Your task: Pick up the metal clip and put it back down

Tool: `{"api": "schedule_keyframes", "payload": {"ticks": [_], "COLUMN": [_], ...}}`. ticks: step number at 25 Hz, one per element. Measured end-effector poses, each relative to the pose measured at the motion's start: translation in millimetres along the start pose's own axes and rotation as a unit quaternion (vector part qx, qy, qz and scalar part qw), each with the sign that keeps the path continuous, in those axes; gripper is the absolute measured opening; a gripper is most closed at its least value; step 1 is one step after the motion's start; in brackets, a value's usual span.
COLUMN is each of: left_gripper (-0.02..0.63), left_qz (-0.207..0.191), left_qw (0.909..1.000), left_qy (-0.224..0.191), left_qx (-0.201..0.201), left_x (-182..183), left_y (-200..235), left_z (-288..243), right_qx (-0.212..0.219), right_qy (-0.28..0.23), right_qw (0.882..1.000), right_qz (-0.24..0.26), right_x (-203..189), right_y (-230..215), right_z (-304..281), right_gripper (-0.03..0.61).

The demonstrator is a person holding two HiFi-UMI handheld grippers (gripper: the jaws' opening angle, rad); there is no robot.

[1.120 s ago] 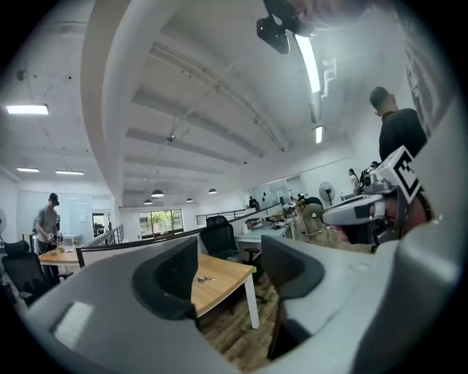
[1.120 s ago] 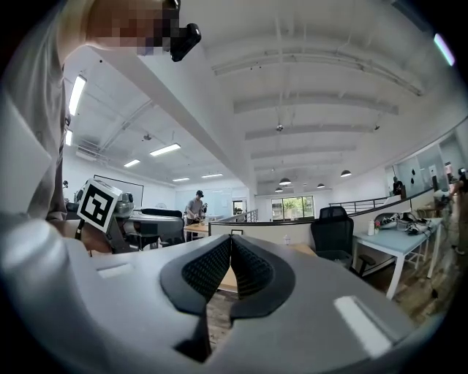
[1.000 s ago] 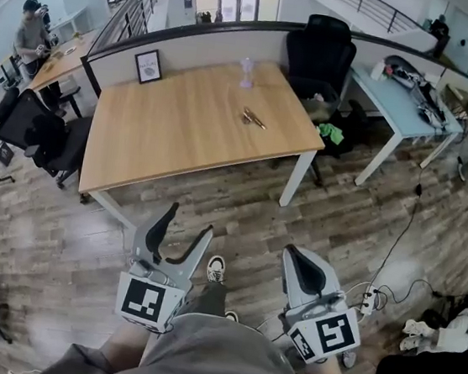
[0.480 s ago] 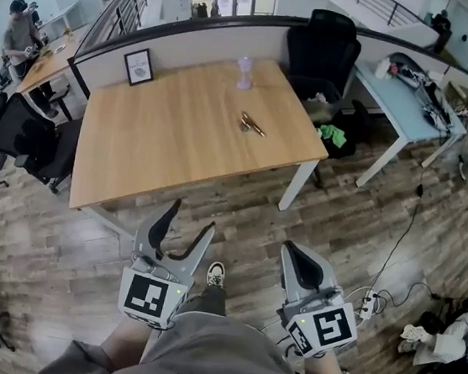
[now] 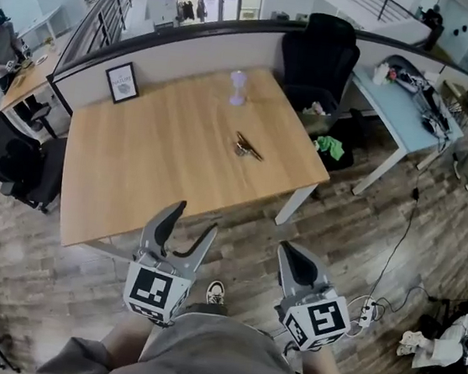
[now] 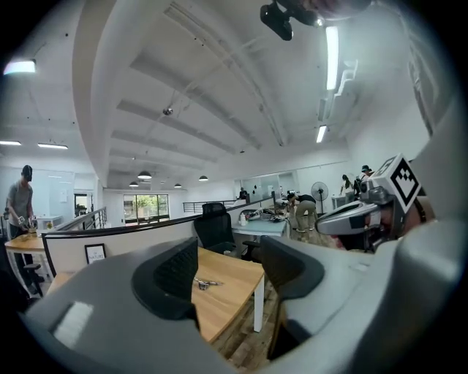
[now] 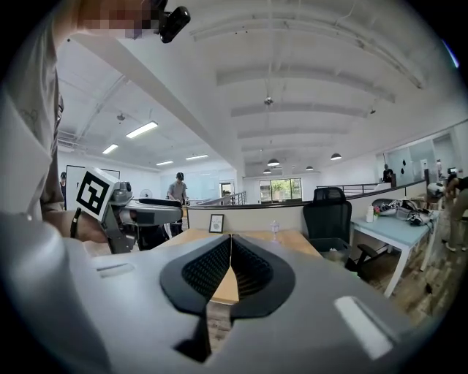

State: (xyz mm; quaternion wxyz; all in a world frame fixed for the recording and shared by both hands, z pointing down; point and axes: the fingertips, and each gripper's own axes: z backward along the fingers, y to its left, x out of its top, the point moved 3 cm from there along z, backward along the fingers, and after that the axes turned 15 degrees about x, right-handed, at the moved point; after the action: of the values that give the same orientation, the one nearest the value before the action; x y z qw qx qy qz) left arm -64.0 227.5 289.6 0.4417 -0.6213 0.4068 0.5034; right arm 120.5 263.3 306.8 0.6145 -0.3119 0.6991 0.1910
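The metal clip (image 5: 245, 145) lies on the wooden table (image 5: 160, 164), right of its middle; the left gripper view shows the clip (image 6: 205, 283) small between the jaws, far off. My left gripper (image 5: 191, 221) is held close to my body, short of the table's near edge, open and empty. My right gripper (image 5: 291, 257) is beside it at the right, shut with its pads together and nothing in them. Both are well away from the clip.
A framed picture (image 5: 123, 82) and a small clear vase (image 5: 238, 87) stand at the table's far edge by a grey partition. A black office chair (image 5: 319, 55) and a pale blue desk (image 5: 406, 97) are at the right. Cables and a power strip (image 5: 366, 307) lie on the wood floor.
The view has drawn nearer to the table, which now sits lower and larger in the frame. Both grippers keep their places and jaw positions.
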Motion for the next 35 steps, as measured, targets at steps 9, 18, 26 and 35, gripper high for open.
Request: {"api": "schedule_keyframes", "payload": {"ticks": [9,18,26,35], "left_gripper": [0.27,0.27,0.27,0.27], "left_qz": [0.001,0.021,0.048,0.071], "left_qw": [0.9992,0.997,0.9954,0.9927], "left_qy": [0.023,0.055,0.067,0.097], "left_qx": [-0.032,-0.05,-0.049,-0.005], "left_x": [-16,-40,-46,-46], "left_y": [41,54,53,50], "left_z": [-84,-143,-200,-290], "right_qx": [-0.023,-0.027,-0.004,0.059], "right_qy": [0.021,0.051,0.065,0.09], "right_qw": [0.999,0.998,0.997,0.993], "right_qz": [-0.013,-0.028,-0.034,-0.039], "right_x": [-1,-15,-25,-18], "right_y": [-53,-92,-149,-237], "right_z": [-73,-110,-147,-195], "right_gripper": [0.012,0.012,0.012,0.012]}}
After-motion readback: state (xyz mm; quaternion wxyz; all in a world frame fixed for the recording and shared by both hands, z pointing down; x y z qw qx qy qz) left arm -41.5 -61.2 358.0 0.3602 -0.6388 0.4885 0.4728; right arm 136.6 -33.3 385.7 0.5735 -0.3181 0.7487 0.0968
